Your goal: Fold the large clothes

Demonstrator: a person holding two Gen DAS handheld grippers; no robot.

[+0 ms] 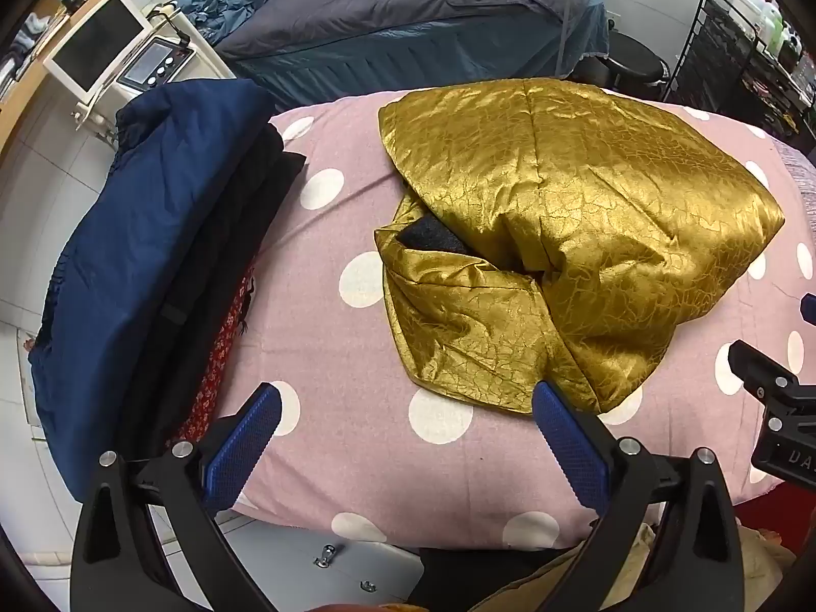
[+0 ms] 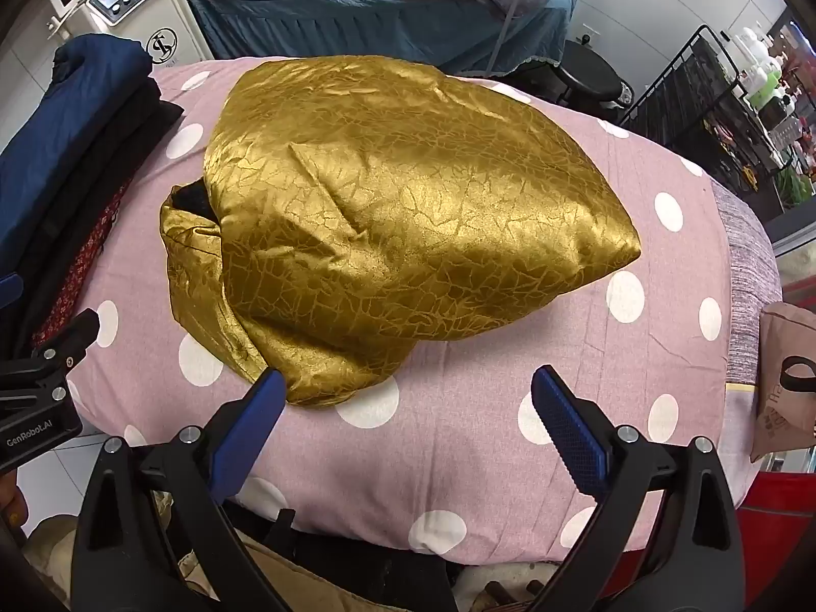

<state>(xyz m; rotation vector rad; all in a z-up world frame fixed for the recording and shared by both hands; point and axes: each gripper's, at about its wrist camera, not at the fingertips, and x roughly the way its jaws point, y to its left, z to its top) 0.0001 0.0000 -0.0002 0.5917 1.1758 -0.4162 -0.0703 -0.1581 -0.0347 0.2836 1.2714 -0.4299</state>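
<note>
Both claws hang released and empty over the near edge of the polka-dot pink bedding (image 1: 357, 459): left gripper (image 1: 408, 428), right gripper (image 2: 408, 415). Just beyond them, mid-bed, lies the puffy gold jacket (image 2: 398, 214), folded into a bundle. Its slick, springy fabric could slide or spring open if pinched shallowly. A stack of folded clothes (image 1: 153, 255) crowds the left side; farther off stands another bed (image 1: 408, 30).

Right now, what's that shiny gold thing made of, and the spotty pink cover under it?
The gold garment looks like satin-type woven fabric: glossy, with a crackle pattern. The pink polka-dot cover looks like matte cotton, soft and slightly wrinkled. Neither is certain by sight.
</note>
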